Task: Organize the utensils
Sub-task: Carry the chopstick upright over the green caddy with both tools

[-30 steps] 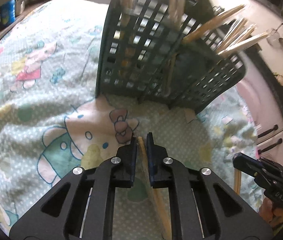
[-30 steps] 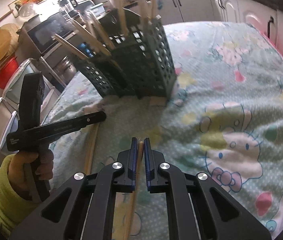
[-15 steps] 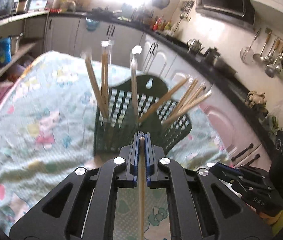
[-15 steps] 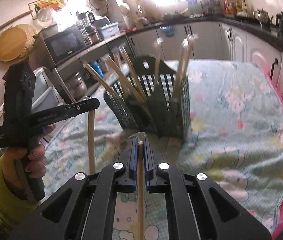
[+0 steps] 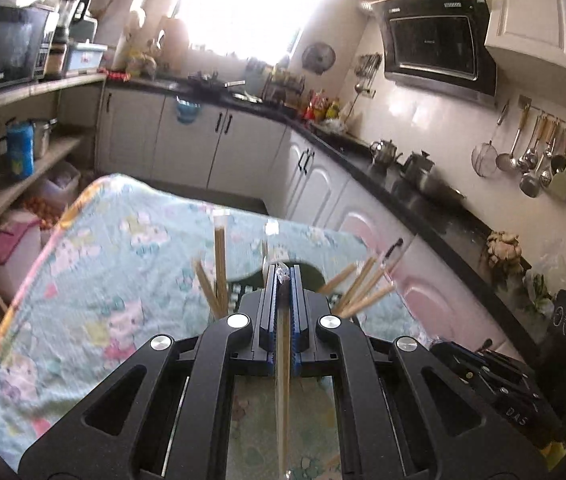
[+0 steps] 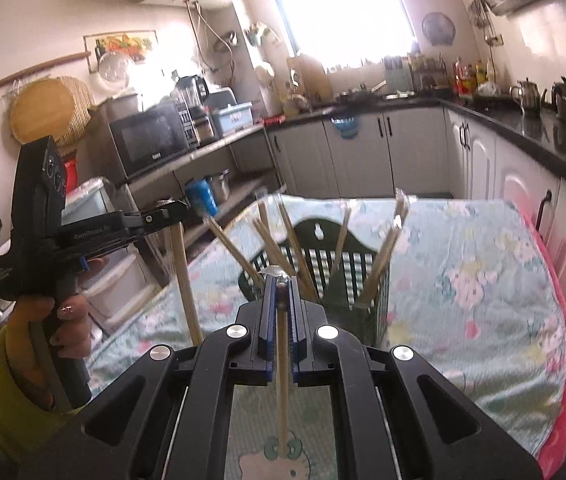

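Plainly, the bench (image 6: 483, 280) with its cartoon cloth carries the dark slotted utensil basket (image 6: 359, 264) far of both tongs. Left tongs (image 5: 283, 280) and right tongs (image 6: 281, 286) each clamp one chopstick (image 5: 282, 380) (image 6: 282, 380); thin, loosely hanging sticks could swivel, miss the crowded compartments, or tip the light basket.

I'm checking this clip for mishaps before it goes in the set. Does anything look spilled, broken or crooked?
Nothing is spilled or broken. The chopsticks in the dark green slotted holder lean at mixed angles, splayed rather than neat. The tablecloth lies rumpled. The left gripper and the right gripper each pinch one wooden chopstick.
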`<state>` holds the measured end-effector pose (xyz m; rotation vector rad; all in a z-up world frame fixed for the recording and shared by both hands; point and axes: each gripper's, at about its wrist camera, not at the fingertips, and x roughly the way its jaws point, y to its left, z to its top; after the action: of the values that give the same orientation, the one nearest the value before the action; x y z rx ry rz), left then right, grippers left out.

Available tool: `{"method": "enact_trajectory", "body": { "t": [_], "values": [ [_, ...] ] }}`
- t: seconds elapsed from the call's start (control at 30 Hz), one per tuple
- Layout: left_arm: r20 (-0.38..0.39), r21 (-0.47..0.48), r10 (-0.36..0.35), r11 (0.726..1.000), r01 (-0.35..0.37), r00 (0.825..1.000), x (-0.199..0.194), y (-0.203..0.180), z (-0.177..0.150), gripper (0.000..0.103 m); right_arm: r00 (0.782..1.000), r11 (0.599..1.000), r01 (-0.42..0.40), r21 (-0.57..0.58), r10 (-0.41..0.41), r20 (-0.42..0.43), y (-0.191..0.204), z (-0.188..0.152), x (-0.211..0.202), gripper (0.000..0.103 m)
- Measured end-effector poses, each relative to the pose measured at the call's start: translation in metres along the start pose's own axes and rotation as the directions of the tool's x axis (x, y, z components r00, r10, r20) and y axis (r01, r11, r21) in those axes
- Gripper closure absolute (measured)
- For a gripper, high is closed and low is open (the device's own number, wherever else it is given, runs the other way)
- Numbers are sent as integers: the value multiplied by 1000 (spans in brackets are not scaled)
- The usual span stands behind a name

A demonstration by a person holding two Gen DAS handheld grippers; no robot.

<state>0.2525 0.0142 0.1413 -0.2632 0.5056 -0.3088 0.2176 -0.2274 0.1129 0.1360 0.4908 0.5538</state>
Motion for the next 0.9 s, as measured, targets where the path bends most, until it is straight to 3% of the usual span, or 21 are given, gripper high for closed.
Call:
{"method": "enact_trajectory", "body": {
  "t": [0.27,0.57,0.9],
  "values": [
    [107,23,48,998,-51,993,-4,-11,32,102,998,1000,12,-23,-11,61,5,26,-4,97],
    [223,60,124,988,-141,967,4,-25,68,102,991,999,37,-25,-33,132,-6,56,-11,97],
    [297,71,186,974,-216,936,22,-29,79,102,980,999,52,9,-53,194,-22,81,-10,97]
  ]
}}
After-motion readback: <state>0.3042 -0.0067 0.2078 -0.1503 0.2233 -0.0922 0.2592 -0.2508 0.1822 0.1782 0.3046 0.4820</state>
